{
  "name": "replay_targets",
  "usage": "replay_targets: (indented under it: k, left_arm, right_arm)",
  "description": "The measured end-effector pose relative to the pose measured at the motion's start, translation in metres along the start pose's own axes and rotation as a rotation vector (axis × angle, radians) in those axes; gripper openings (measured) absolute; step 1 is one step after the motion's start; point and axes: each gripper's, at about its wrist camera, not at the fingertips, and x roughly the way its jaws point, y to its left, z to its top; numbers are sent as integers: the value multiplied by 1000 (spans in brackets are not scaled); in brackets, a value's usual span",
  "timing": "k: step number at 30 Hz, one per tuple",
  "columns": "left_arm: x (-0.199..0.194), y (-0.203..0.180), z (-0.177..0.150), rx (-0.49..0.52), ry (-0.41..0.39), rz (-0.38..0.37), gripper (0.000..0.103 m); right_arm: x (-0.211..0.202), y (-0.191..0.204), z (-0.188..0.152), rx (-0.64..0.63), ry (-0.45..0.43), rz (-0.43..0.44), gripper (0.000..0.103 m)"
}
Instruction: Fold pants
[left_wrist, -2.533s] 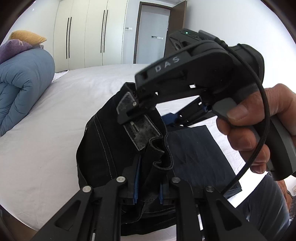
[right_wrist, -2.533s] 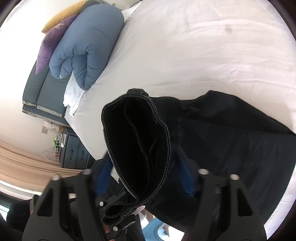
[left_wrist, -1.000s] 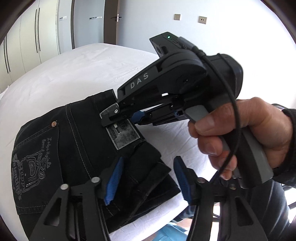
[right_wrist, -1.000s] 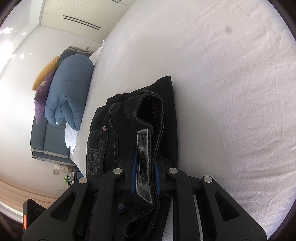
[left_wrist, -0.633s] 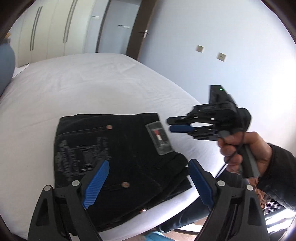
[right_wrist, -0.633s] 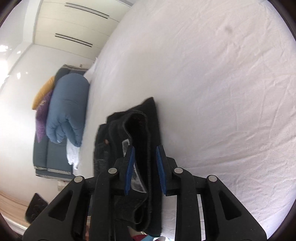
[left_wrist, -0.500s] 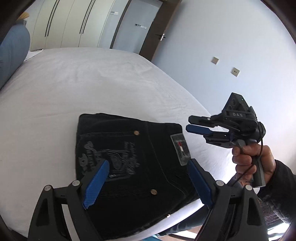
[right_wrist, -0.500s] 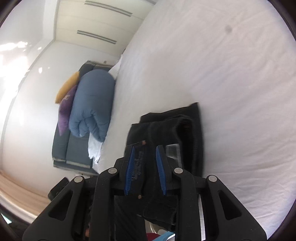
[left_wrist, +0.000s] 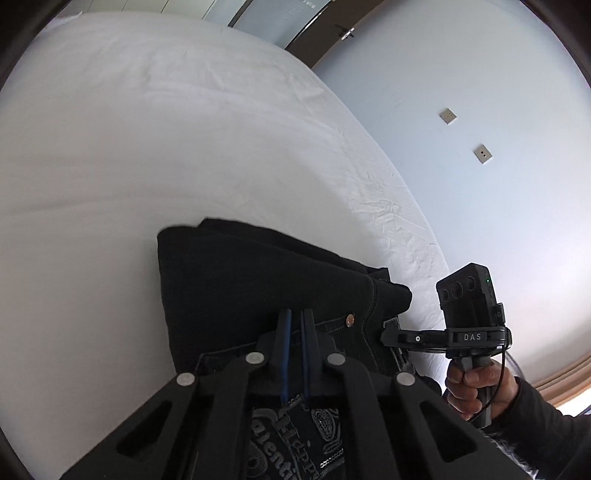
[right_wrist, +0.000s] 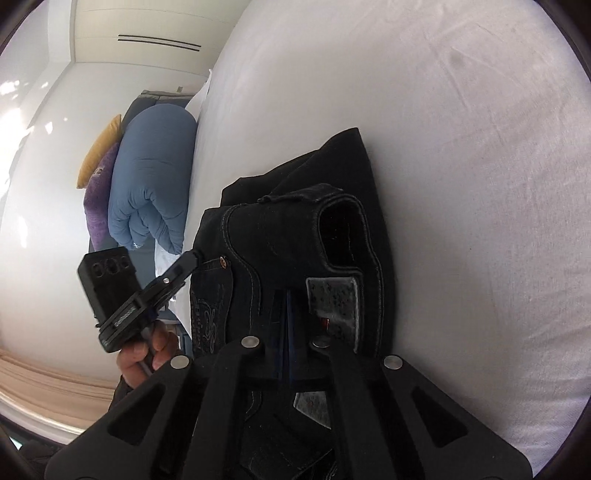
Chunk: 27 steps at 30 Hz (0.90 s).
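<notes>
Left wrist: left gripper (left_wrist: 294, 321) pressed together, empty, over folded black jeans (left_wrist: 236, 280) at the white bed's (left_wrist: 147, 129) near edge. Right wrist: right gripper (right_wrist: 286, 306) pressed together beside the jeans' grey waist patch (right_wrist: 334, 295). Fold looks finished; next, likely pat flat.

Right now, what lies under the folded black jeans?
The black jeans lie folded on the bed's white sheet, which shows all around them. Whether anything else lies beneath them cannot be seen: the denim covers it.

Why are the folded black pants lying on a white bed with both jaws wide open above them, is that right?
Not quite. The pants do lie folded on the white bed, but both jaws are shut, not wide open; each wrist view shows its blue pads together.
</notes>
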Motion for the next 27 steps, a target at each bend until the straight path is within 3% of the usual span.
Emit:
replay_targets:
  k: [5,10,20,24,27]
  left_arm:
    - [2,-3,-42,62,49,-35,0]
    - [-12,12,-74,12,24,-53,0]
    - [-35,2,-133,-7,14,-38,0]
    - [-44,-15,-147,31,9,26,0]
    - [-61,-25,-148,65,-21,117,5]
  right_arm:
    - [9,7,3,-25,3,-36,0]
    - [7,8,-4,-24,-5,-38,0]
    - [-19,7,-62,-63,6,-40,0]
    - [-41,1,-91,-40,-46,-30,0]
    - [-68,13,-113,-105,-111,-94,5]
